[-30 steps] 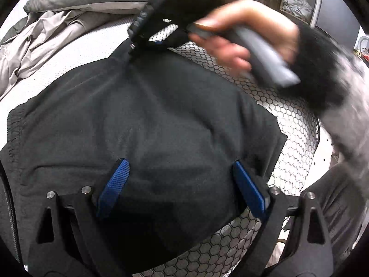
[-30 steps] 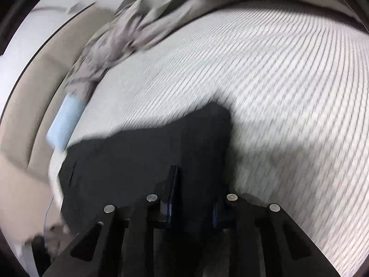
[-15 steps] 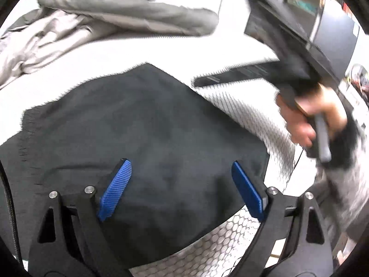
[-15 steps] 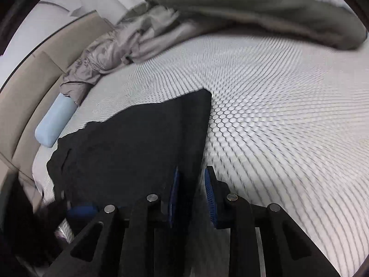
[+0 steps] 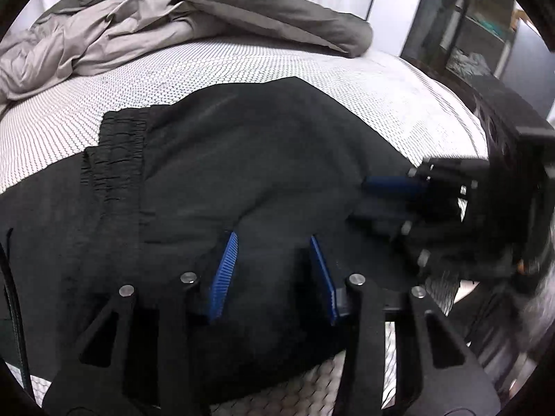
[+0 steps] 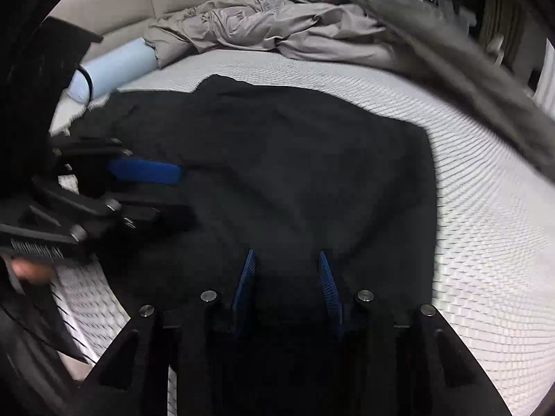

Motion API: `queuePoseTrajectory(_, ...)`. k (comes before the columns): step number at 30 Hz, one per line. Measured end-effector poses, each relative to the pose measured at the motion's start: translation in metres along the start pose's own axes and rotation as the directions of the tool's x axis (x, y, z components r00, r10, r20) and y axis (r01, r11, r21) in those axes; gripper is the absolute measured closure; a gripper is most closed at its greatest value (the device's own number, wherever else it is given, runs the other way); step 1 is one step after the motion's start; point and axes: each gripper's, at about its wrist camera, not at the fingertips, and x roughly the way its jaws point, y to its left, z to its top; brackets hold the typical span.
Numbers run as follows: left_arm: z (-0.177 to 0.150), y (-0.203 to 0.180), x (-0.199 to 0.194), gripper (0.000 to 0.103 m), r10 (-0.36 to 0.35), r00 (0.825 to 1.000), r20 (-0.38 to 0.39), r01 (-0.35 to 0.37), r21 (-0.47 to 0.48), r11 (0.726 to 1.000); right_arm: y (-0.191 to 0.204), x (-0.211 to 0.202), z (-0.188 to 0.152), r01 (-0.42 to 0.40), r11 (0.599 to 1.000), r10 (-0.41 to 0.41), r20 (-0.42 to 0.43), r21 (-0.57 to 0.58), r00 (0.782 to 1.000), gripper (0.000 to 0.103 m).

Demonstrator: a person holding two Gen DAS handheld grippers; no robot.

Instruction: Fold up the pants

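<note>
Patterned mattress (image 5: 242,66), rumpled grey bedding (image 6: 277,31), beige headboard (image 6: 114,3).

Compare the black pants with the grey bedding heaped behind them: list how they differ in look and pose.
The black pants are near-black; the grey bedding is pale taupe to grey. The pants lie mostly flat and spread at the near part of the mattress; the bedding is bunched in a crumpled heap at its far side. The pants show a gathered elastic waistband; the bedding shows only loose folds. Both are soft fabric resting on the mattress.

one pair of black pants (image 5: 222,180) in the middle of the bed (image 5: 381,79), two grippers (image 5: 274,270) (image 6: 288,284) at its near edge, one grey blanket (image 5: 242,10) at the far edge, one pale blue roll (image 6: 114,66) at its far left corner.
</note>
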Motion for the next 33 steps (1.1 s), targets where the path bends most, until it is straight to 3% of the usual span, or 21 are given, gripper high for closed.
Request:
queuePoseTrajectory(5, -0.019, 0.016, -0.019, 0.066, 0.036, 0.999, 0.017, -0.036, 0.004, 0.999, -0.028, -0.018, -0.021, 0.148, 0.988, -0.149, 0.020, 0.041, 0.989, 0.065)
queuePoseTrajectory(8, -0.015, 0.022, -0.029, 0.066, 0.045, 0.999, 0.028, -0.045, -0.024, 0.999, -0.045, -0.028, -0.029, 0.087, 0.990, -0.091, 0.028, 0.108, 0.995, 0.061)
queuePoseTrajectory(12, 0.008, 0.022, -0.041, 0.065, 0.007, 0.996, 0.086, -0.001, -0.062, 0.998, -0.052, -0.047, -0.022, -0.014, 0.986, 0.000, 0.080, 0.168, 0.997, 0.061)
queuePoseTrajectory(15, 0.030, 0.017, -0.023, 0.065, 0.024, 0.998, 0.059, -0.021, -0.048, 0.999, -0.032, -0.026, 0.012, -0.041, 0.982, 0.027, 0.076, 0.182, 0.997, 0.061)
queuePoseTrajectory(19, 0.039, 0.021, 0.017, 0.065, 0.052, 0.997, -0.058, -0.056, -0.062, 0.997, -0.015, 0.006, 0.038, -0.071, 0.981, 0.068, 0.026, 0.180, 0.997, 0.061)
queuePoseTrajectory(23, 0.027, 0.025, 0.013, 0.066, 0.017, 0.998, -0.058, -0.019, -0.035, 0.999, -0.013, 0.029, 0.038, 0.009, 0.995, -0.005, -0.038, 0.100, 0.999, 0.061)
queuePoseTrajectory(26, 0.014, 0.033, -0.005, 0.066, 0.032, 0.999, -0.036, -0.033, -0.041, 0.999, -0.033, 0.016, 0.026, 0.135, 0.987, -0.132, -0.037, 0.088, 0.991, 0.061)
queuePoseTrajectory(30, 0.016, 0.038, -0.012, 0.065, 0.058, 0.998, -0.033, -0.060, -0.066, 0.996, -0.046, 0.006, 0.021, 0.093, 0.988, -0.089, -0.033, 0.122, 0.995, 0.061)
queuePoseTrajectory(33, 0.029, 0.034, -0.021, 0.065, 0.058, 0.998, -0.005, -0.058, -0.060, 0.997, -0.044, -0.003, 0.031, -0.025, 0.986, 0.025, 0.004, 0.165, 1.000, 0.061)
